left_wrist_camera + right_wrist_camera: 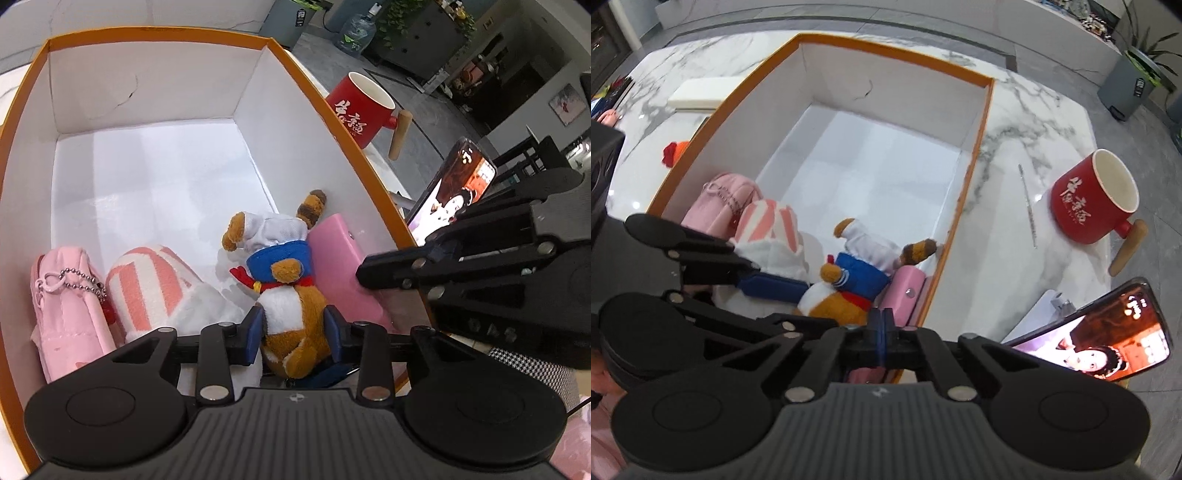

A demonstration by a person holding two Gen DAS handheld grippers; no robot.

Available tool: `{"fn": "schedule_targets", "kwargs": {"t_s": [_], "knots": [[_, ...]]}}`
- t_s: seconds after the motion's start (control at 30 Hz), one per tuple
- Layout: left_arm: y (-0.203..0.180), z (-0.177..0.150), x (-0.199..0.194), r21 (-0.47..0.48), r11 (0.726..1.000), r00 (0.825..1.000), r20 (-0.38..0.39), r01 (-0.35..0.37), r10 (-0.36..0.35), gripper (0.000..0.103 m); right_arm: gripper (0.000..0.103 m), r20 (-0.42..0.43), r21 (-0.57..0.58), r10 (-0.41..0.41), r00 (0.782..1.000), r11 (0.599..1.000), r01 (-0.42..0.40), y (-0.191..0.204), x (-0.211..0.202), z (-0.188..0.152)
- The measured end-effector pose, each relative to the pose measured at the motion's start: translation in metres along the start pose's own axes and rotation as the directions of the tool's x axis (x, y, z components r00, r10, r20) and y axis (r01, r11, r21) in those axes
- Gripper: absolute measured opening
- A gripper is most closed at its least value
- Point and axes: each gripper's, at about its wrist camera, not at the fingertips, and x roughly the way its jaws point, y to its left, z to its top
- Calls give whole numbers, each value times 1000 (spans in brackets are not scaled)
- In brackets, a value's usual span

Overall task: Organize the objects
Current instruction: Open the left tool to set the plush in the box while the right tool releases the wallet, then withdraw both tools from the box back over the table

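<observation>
Plush toy [288, 295], a brown-and-white animal in a blue top with a red scarf, lies head toward us inside the box [22, 122], and our left tool [295, 332] grips its furry head between two blue pads. We see the box standing on a white marble table [1015, 155] veined in grey, glossy enough to catch the room light; beyond the table edge runs a grey tiled floor with a water jug [356, 31], a grey bin [1123, 88] and green plants. The box is stiff card, orange outside and along the rim, smooth white inside, with a thin crack on its far wall. At its near end sit three more soft-looking things: a pale pink zipped pouch [70, 306] with a ball chain, a fuzzy towel [147, 288] in pink and white stripes, and a smooth pink case [343, 266] with a small snap, wedged against the right wall just beside the toy. Our right tool [881, 325] hangs over the near right edge of the box with its blue pads pressed together, holding nothing we can see. Outside the box on the right stands a red mug [1097, 199] with white characters, a pale glazed inside and a round wooden handle. Near it a thin metal rod [1028, 206] lies flat on the marble, and a phone [1108, 332] leans tilted with its screen lit.
</observation>
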Motion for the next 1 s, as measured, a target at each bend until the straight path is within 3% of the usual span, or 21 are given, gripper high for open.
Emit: {"fn": "schedule_targets", "kwargs": {"t_s": [0.23,0.33,0.53,0.6,0.67,0.7,0.87,1.0], "knots": [[-2,-4,-7,21,1000,999,32,7,-8,48,0,16,16,7,1000,1000,-7,-1,1,-4],[-4,-8,-20,33,999,997,71,24,-26,59,4,59,18,23,998,1000,-24,0,-9,-6],[-9,-15,-64,79,996,983,175,35,-48,60,10,162,-7,45,986,999,-44,9,-28,-4],[-9,-19,-83,109,994,976,215,16,-39,60,15,199,-8,72,977,997,-71,11,-35,-1],[-5,-22,-103,129,992,969,247,-11,-22,60,33,248,-21,95,964,995,-92,16,-43,2],[-2,-24,-114,135,990,964,265,-31,-6,60,36,270,-33,107,957,994,-102,19,-48,4],[21,-33,-162,170,973,942,322,-154,93,60,36,344,-186,194,919,973,-136,48,-63,21],[45,-43,-184,176,944,924,317,-280,215,60,37,324,-348,282,903,923,-163,83,-67,43]]}}
